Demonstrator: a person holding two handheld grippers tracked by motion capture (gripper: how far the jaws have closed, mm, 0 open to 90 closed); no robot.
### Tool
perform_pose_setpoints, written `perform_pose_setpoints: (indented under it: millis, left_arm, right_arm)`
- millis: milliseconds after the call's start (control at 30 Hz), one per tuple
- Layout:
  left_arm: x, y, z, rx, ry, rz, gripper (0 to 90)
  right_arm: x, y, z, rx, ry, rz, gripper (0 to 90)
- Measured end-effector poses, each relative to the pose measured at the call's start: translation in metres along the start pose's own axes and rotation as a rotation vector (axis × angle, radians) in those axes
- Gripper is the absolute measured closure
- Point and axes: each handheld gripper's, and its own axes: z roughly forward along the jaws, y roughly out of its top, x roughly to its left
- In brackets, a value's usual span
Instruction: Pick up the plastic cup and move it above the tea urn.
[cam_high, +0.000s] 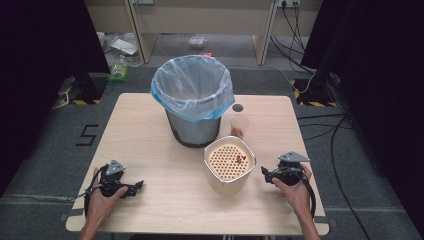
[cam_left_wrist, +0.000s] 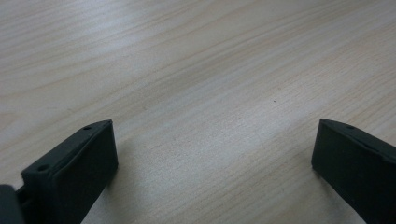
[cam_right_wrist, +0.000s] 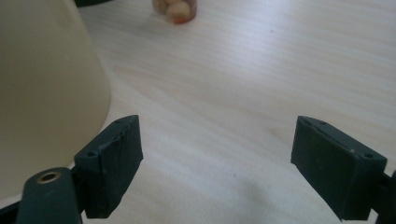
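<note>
Right tool (cam_high: 268, 175), jaws wide and empty, sits at 3 o'clock of the rigid, light cream strainer container (cam_high: 229, 165); grip its rim.

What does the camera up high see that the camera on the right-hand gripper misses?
High view alone: the bin lined with a blue bag, the container's perforated top bearing small reddish bits, both hands, and the left gripper.

Right gripper view alone: a close look at the right gripper with its jaws wide apart over bare wood.

Both: the wooden table, the cream container's wall, and the clear cup with something inside.
</note>
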Motion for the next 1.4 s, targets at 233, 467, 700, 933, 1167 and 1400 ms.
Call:
perform_pose_setpoints:
  millis: [233,467,700,933,1167,1400]
  left_arm:
    - [0.0,0.0,0.0,0.001,0.0,0.001,0.0]
    - [0.0,0.0,0.0,0.0,0.0,0.0,0.0]
    - [0.0,0.0,0.0,0.001,0.0,0.0,0.0]
    - [0.0,0.0,0.0,0.001,-0.001,0.0,0.0]
    - [0.0,0.0,0.0,0.001,0.0,0.0,0.0]
    - [0.0,0.0,0.0,0.001,0.0,0.0,0.0]
  right_arm:
    - [-0.008,0.035,0.004,-0.026,0.021,0.0,24.8]
    - [-0.017,0.074,0.014,-0.041,0.011,0.018,29.7]
    - [-0.022,0.102,0.025,-0.047,0.019,0.045,35.7]
    - [-0.018,0.126,0.042,-0.045,0.022,0.035,41.6]
    - [-0.014,0.144,0.061,-0.026,0.036,0.026,49.4]
    - [-0.01,0.151,0.079,0.003,0.061,0.021,54.7]
